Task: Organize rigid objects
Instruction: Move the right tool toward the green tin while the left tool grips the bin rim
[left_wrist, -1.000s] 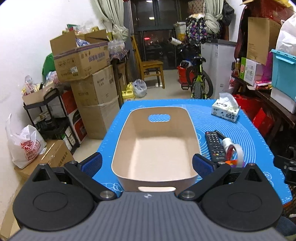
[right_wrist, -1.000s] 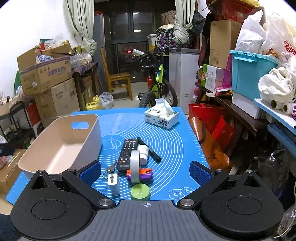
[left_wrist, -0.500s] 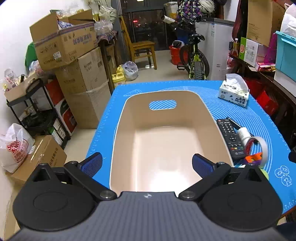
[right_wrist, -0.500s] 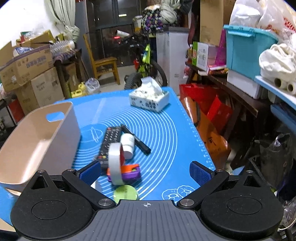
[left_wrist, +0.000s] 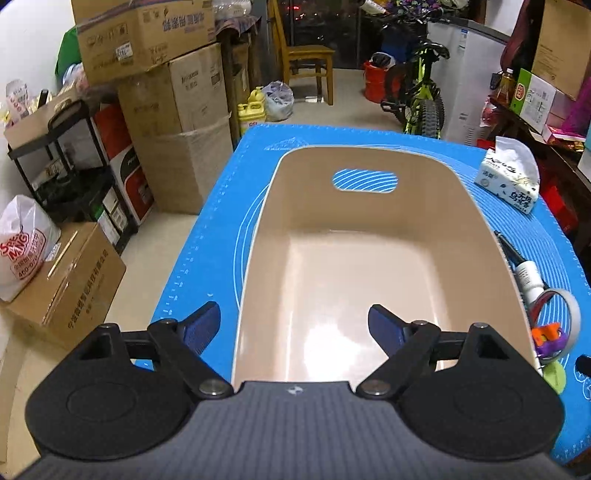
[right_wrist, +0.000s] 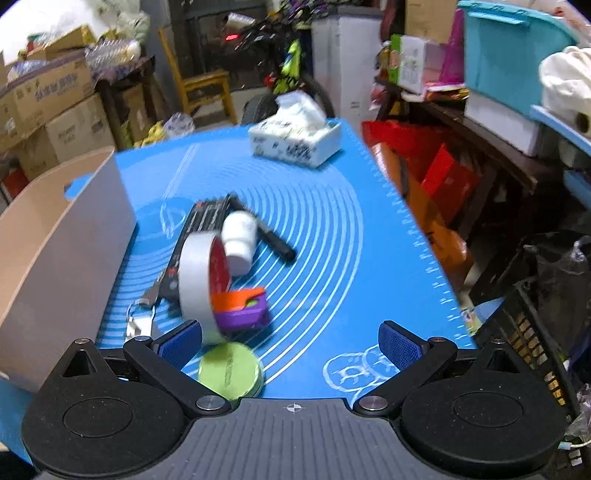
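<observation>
The right gripper (right_wrist: 290, 341) hangs wide and empty over the green lid (right_wrist: 229, 371) at its seven o'clock; the tape roll (right_wrist: 197, 271) stands on edge beyond, likely to roll if nudged. The left gripper (left_wrist: 291, 325), jaws closing on nothing, straddles the left wall of the empty beige bin (left_wrist: 480, 236) and could snag it, twelve o'clock onward

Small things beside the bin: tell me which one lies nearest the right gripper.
The green round tin. It lies right at the right gripper's left finger, at the mat's near edge; the tape roll, purple-orange block and white bottle lie farther off.
</observation>
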